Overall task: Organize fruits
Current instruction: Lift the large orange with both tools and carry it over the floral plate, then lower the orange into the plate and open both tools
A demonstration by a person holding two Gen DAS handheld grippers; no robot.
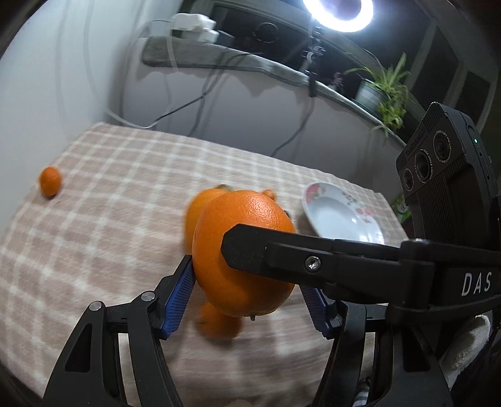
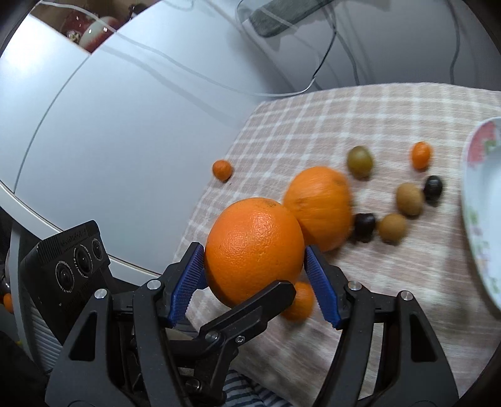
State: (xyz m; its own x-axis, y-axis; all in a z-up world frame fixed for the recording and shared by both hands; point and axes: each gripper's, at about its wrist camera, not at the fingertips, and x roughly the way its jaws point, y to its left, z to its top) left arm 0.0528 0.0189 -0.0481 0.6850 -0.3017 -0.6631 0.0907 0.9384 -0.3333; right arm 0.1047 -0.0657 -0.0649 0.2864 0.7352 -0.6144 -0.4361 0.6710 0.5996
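Nearest the lenses, the large orange (image 2: pixel 253 247) is pinched from two directions at once. In the right wrist view the right gripper (image 2: pixel 253 250) has its blue pads (image 2: pixel 191 275) pressed on the fruit's sides at nine and three o'clock. One black finger of the left gripper (image 1: pixel 247 281) crosses under the fruit at six o'clock. The left wrist view shows the same clamp: its near pad (image 1: pixel 178 297) is against the orange skin, its other pad is half hidden behind the right gripper's finger (image 1: pixel 281 253) lying across the fruit. The orange sits above the checked cloth (image 2: pixel 391 313), not on it.

Just past it, at five o'clock, a small mandarin (image 2: pixel 297 300) lies on the cloth. At two o'clock is a second big orange fruit (image 2: pixel 319 206) – blurred. Beyond that, toward three o'clock, lie a dark fruit (image 2: pixel 364 225), two brown ones (image 2: pixel 393 228) (image 2: pixel 410 198) and another dark one (image 2: pixel 433 188). Farther out are a greenish fruit (image 2: pixel 360 161) and a small orange one (image 2: pixel 421 155).

A lone mandarin (image 2: pixel 222 170) sits near the cloth's edge at eleven o'clock. The flowered plate (image 2: pixel 479 188) – empty – fills the right edge. Farthest back are a ring light (image 1: pixel 338 15) and a potted plant (image 1: pixel 385 90).
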